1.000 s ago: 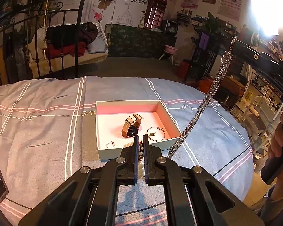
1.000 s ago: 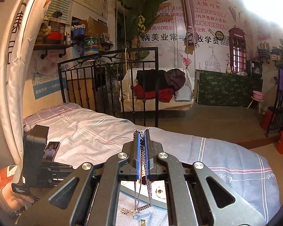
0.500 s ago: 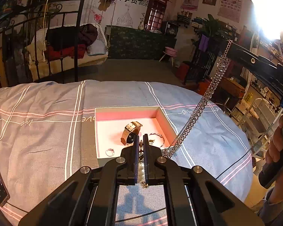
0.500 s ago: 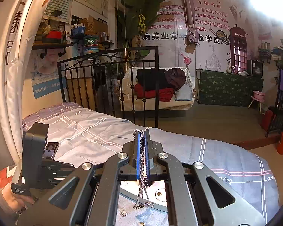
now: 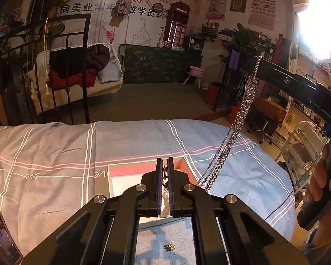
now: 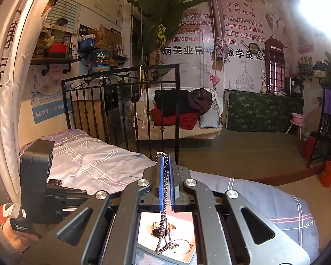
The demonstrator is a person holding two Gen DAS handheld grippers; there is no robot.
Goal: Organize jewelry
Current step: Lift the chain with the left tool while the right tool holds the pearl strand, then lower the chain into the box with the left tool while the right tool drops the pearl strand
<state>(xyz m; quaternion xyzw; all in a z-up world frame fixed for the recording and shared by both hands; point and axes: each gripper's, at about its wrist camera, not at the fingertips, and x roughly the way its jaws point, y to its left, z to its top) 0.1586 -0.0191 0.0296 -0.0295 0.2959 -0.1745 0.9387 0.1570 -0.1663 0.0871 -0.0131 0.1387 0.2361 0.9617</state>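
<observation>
My left gripper (image 5: 164, 165) is shut on a pearl string (image 5: 164, 201) that hangs between its fingers, above the near edge of the pink-lined box (image 5: 130, 172). My right gripper (image 6: 165, 158) is shut on a silver chain necklace (image 6: 163, 218); the chain also shows in the left wrist view (image 5: 236, 130), hanging down from the right gripper. Its lower end dangles over the box (image 6: 185, 216), above a watch (image 6: 157, 231) and a bangle (image 6: 183, 246) that lie inside. A small gold brooch (image 5: 169, 246) lies on the bedspread in front of the box.
The box sits on a grey-blue bed cover (image 5: 55, 154) with pink and white stripes. A phone (image 5: 3, 231) lies at the cover's left edge. A black iron bed frame (image 6: 121, 106) stands behind. The bed's right edge drops off near shelving (image 5: 304, 145).
Both grippers have risen. The left lifted the pearl string clear of the cover; the box now sits lower and nearer under it. The right raised the chain, whose end now hangs over the box.
</observation>
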